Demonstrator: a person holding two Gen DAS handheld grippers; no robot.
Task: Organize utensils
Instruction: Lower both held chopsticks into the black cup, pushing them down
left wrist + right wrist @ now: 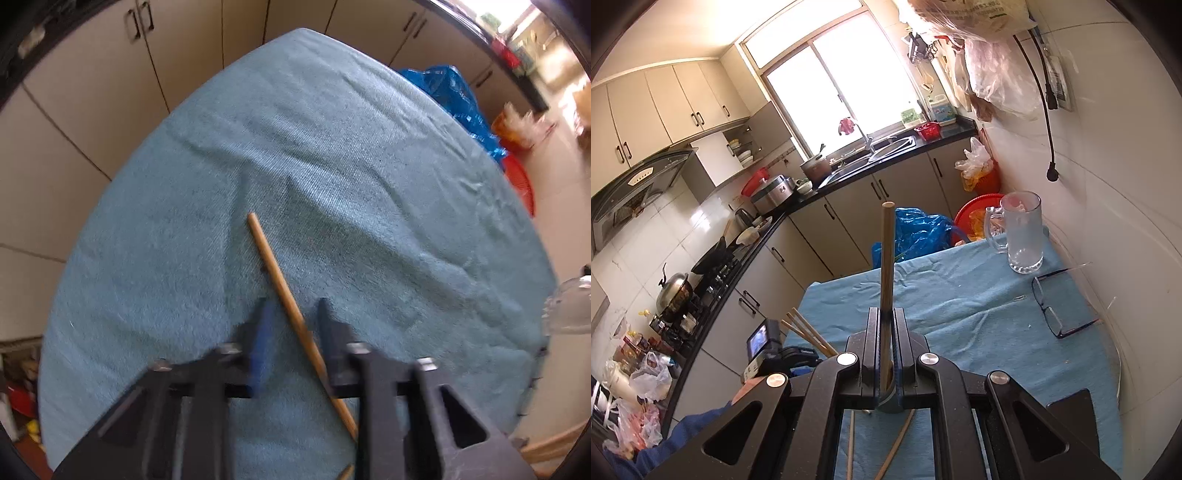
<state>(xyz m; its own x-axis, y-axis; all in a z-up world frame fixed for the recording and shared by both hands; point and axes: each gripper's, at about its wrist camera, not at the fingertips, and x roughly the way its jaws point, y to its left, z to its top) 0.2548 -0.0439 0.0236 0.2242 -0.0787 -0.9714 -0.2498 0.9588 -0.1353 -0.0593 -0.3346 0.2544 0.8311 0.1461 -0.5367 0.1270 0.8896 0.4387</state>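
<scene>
In the left wrist view a wooden chopstick (273, 266) lies slantwise on the blue cloth (184, 258). My left gripper (293, 310) points down over its near half. The black fingers (332, 332) stand apart on either side of the stick, with cloth showing between the stick and the left pad. A second chopstick tip (347, 472) peeks out at the bottom edge. My right gripper (886, 317) is shut on another chopstick (887, 251), which sticks up past the fingertips. More chopsticks (897, 443) lie on the cloth beneath it.
A glass mug (1021, 236) stands at the table's far right corner, with spectacles (1056, 310) near the wall. Several chopstick ends (807, 330) show by a small screen (759, 341) at the table's left edge. A blue plastic bag (916, 229) and cabinets lie beyond.
</scene>
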